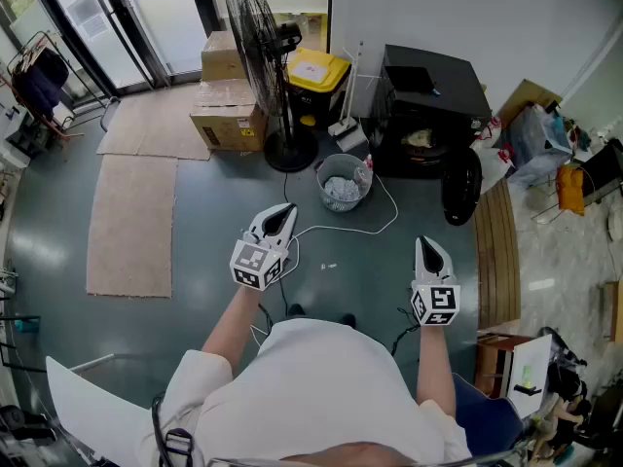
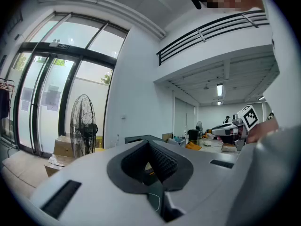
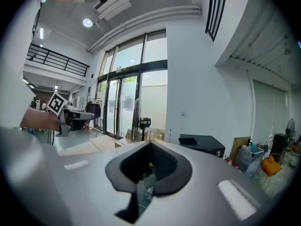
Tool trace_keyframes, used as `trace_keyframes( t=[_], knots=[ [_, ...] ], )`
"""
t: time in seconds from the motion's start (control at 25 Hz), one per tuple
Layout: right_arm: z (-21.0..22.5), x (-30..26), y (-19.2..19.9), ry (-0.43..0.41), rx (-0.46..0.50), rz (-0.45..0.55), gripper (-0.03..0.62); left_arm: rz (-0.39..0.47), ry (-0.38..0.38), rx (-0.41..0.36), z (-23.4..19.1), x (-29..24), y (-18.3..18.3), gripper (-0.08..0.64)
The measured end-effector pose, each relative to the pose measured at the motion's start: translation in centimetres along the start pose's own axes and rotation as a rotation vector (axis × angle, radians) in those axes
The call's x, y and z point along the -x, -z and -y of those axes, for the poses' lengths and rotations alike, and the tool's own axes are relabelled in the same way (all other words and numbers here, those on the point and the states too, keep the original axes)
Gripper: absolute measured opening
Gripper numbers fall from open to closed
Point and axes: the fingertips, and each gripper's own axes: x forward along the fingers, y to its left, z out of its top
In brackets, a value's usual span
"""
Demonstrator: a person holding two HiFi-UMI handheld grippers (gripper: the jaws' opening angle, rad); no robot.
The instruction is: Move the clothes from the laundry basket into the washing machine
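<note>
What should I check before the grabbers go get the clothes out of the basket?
1. Left gripper empty: ok, jaws together with nothing between them.
2. Right gripper empty: ok, shut on nothing.
3. Jaws ready to grab: not ok, both are shut.
4. Clothes in the laundry basket: ok, pale cloth shows inside.
5. Grippers at the basket: not ok, it stands on the floor ahead, apart from both.
6. Washing machine door open: cannot tell from here.
</note>
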Motion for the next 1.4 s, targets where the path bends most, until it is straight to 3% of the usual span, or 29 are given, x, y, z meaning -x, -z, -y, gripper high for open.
trace_keyframes(
  t=[0.56, 0.88, 1.4],
  knots=[
    [-0.8, -0.5, -0.2, 0.016, -0.001, -0.002, 0.011, -0.008, 0.015, 0.011, -0.7, 0.0, 0.6, 0.005],
    [-1.6, -0.9, 0.3, 0.069, -0.028, -0.012, 0.011, -0.034, 0.041, 0.012, -1.7, 0.6, 1.5, 0.005],
    [-5.9, -1.6, 3.0, 0.132, -0.048, -0.057, 0.011, -0.073, 0.134, 0.002, -4.3, 1.0, 3.4, 0.005]
  ],
)
